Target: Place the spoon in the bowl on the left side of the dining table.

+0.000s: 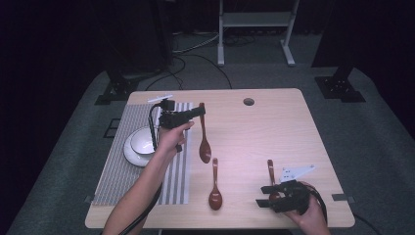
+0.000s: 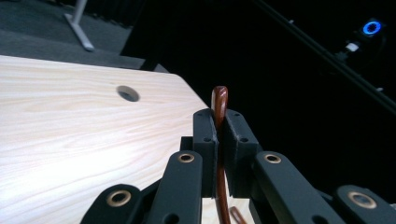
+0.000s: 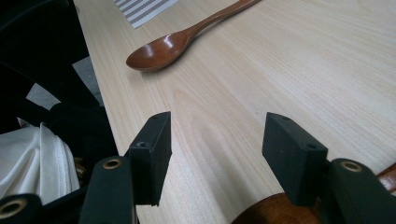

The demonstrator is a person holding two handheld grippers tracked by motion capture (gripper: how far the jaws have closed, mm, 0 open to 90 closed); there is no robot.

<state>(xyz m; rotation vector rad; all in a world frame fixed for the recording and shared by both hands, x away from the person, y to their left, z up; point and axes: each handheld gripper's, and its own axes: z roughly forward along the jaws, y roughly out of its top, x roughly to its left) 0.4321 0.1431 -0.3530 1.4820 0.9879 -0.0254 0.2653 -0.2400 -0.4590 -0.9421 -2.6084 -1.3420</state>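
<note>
1 spoon [image 1: 204, 138] hangs clamped by its handle in the left gripper [image 1: 200, 111], bowl down. Its long axis runs near upright. Right gripper [image 1: 264, 196] gapes empty.

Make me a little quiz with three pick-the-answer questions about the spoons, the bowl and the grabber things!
1. Where is the white bowl?
A. on the striped mat
B. on the bare wood at the right
C. on the floor

2. How many brown spoons are there?
A. one
B. three
C. five

3. What is the left gripper doing?
A. standing wide open
B. holding the bowl
C. shut on the lifted spoon

Answers:
1. A, the bowl sits on the mat at the table's left.
2. B, the lifted spoon, the middle spoon lying on the table, and the right spoon by the open right gripper.
3. C, its pads squeeze the spoon's handle in the left gripper view.
</note>
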